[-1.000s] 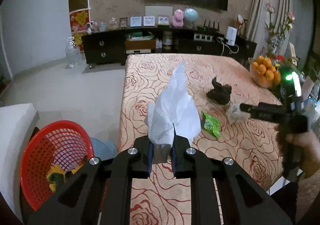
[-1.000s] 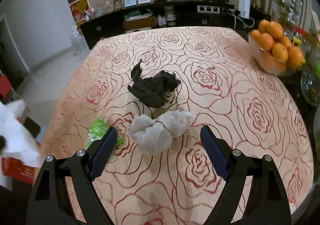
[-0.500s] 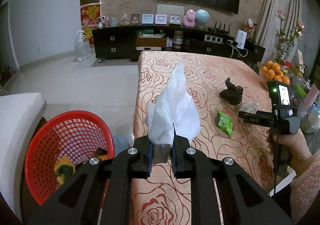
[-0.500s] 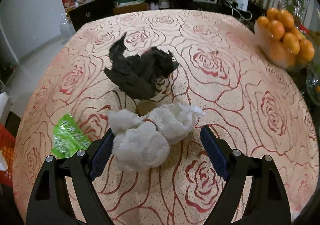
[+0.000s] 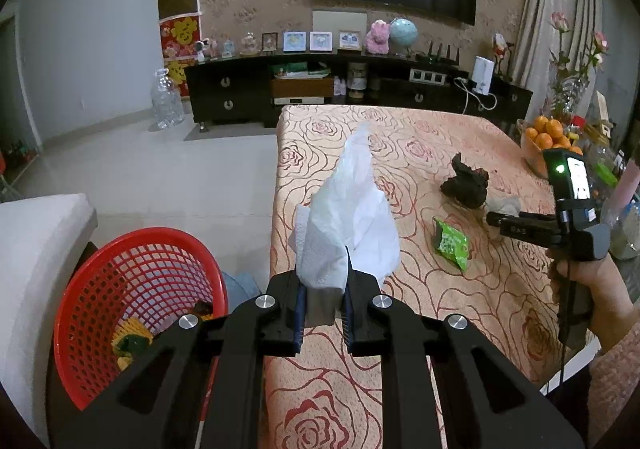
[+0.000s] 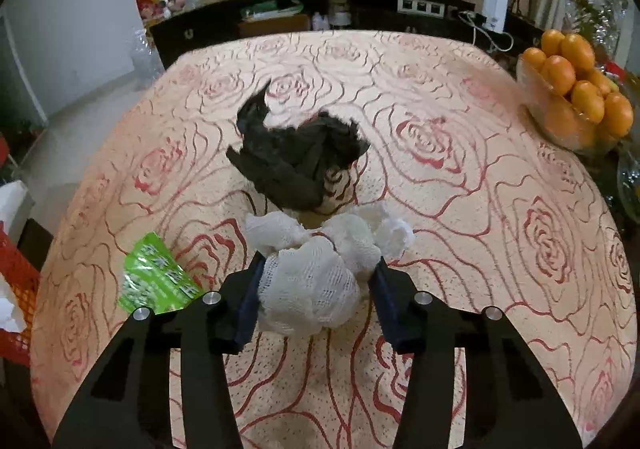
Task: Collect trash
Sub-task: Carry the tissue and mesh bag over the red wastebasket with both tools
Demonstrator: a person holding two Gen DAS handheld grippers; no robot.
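Partly hidden, gauze wad sits between closing right gripper; left gripper pinches tissue.

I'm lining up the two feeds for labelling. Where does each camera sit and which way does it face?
Left wrist: rides the left tool, facing across the table toward the TV wall; white tissue clamped, person's other hand visible.
Right wrist: rides the right tool, angled down at the tabletop, jaws closing around a gauze wad.
Shared: green wrapper, black trash, oranges.
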